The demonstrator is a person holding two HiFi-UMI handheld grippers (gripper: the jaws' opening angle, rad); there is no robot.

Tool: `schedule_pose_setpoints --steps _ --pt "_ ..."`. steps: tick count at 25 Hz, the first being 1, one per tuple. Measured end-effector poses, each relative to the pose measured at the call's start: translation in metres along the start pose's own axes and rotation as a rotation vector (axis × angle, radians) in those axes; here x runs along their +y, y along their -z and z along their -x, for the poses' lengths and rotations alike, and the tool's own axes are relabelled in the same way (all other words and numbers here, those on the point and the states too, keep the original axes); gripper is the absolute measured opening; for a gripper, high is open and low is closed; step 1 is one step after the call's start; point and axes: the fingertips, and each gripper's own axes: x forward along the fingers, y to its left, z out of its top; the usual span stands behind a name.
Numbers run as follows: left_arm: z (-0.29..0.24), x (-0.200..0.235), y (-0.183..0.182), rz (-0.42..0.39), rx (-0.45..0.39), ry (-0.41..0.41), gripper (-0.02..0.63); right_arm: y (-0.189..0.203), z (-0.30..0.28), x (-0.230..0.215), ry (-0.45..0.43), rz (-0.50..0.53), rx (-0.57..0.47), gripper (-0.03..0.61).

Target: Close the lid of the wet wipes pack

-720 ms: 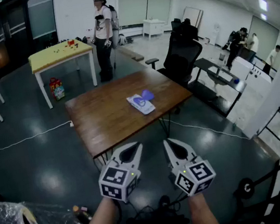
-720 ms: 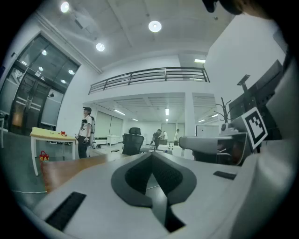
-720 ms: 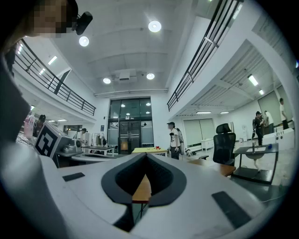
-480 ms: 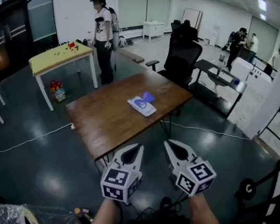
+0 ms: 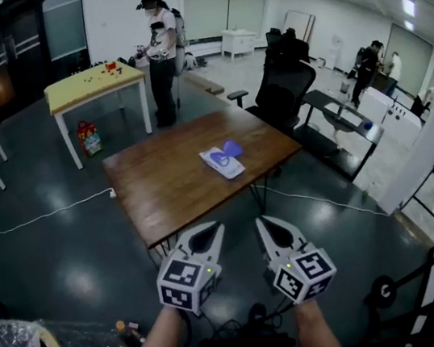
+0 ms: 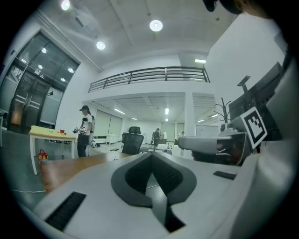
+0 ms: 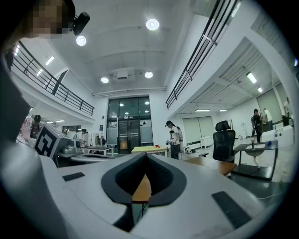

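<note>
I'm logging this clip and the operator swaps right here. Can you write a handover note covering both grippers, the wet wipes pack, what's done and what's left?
Left gripper: jaws together, nothing between them, held level in front of the person, well short of the table.
Right gripper: the same, shut and empty.
Wet wipes pack: lies flat on the brown table, toward its far right part. Its blue lid looks flipped up, open.
Done: nothing yet; neither gripper touches the pack.
Left: step up to the table and press the lid down until it shuts, probably steadying the pack with the other gripper.
</note>
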Motion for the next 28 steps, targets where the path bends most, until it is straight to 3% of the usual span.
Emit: schedule_pose_setpoints --steps 13,20,28 --pt "-0.045 0.025 0.018 0.02 0.038 -0.005 0.006 0.023 -0.033 -0.041 0.016 -0.041 0.032 0.009" --pt "-0.115 0.048 0.025 0.0 0.102 -0.049 0.008 0.026 -0.081 -0.104 -0.015 -0.029 0.034 0.009" --pt "-0.184 0.072 0.019 -0.026 0.117 -0.129 0.008 0.022 -0.126 -0.172 -0.063 -0.038 0.041 0.009"
